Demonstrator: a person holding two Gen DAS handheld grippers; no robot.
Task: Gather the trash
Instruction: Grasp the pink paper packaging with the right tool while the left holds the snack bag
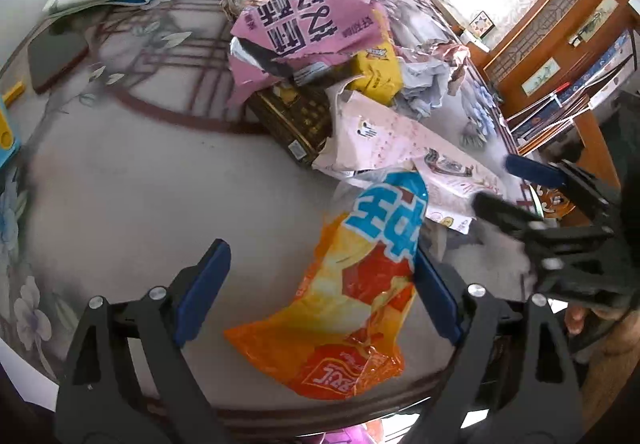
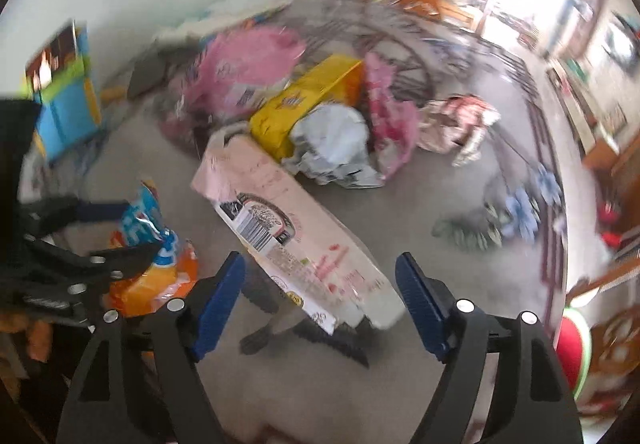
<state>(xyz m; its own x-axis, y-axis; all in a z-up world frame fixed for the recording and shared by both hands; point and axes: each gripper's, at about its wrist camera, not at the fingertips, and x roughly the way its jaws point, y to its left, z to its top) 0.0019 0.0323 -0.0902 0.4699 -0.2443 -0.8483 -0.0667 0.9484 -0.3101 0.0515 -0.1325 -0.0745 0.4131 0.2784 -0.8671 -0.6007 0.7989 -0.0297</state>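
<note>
The left gripper (image 1: 320, 284) is seen with fingers spread wide around an orange and blue snack bag (image 1: 352, 296) lying at the near edge of the table (image 1: 120, 195), unpressed. The right gripper (image 2: 320, 304) is likewise held wide over a pale pink wrapper (image 2: 288, 228). A wrapper heap (image 1: 316, 43) is piled farther back

Both tools, L (image 1: 320, 288) & R (image 2: 320, 300), jaws apart.

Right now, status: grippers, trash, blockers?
Left gripper open, astride orange snack bag. Right gripper open over pale pink flat carton, nothing held. Wrapper pile behind; no blockers.
</note>
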